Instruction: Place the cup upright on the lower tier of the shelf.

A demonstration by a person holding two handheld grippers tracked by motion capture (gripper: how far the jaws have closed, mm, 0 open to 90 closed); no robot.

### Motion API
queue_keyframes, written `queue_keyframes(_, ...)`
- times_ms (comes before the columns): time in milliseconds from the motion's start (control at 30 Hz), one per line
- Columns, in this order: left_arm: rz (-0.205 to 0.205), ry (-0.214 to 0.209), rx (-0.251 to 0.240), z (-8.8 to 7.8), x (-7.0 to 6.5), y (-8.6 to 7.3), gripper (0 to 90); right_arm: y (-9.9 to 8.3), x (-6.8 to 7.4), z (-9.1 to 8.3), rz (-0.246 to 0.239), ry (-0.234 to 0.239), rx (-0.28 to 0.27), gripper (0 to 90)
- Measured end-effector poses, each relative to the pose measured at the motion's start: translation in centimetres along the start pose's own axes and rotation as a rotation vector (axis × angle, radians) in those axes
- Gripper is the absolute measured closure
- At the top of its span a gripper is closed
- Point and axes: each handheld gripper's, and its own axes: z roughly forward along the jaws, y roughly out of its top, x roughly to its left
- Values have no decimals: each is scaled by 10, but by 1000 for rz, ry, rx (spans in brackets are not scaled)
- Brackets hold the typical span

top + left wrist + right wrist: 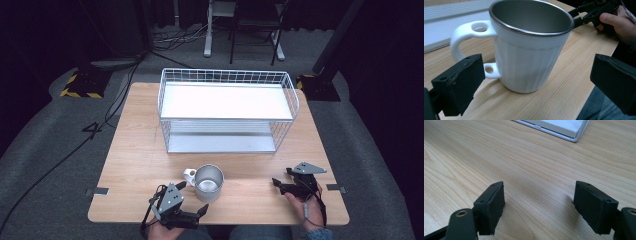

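Just ahead of open left gripper (537, 85): mug (529, 50), upright, untouched

Mug (208, 182) stands on table (135, 150), before wire rack (227, 110). Left gripper (192, 200) just before mug; right gripper (281, 181) to its right, apart.

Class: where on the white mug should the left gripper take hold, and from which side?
Probably the mug body, approached from the person's side. It stands upright, tapering downward, already between the open left gripper fingers. The looped handle points away to one side, leaving the walls free.
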Motion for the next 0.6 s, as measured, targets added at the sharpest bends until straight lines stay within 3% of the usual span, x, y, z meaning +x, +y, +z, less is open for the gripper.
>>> queue_keyframes(233,-3,0,4,15,1,2,0,0,0,0,0,0,0,249)
queue_keyframes(600,8,46,35,41,-1,3,0,0,0,0,0,-1,0,249)
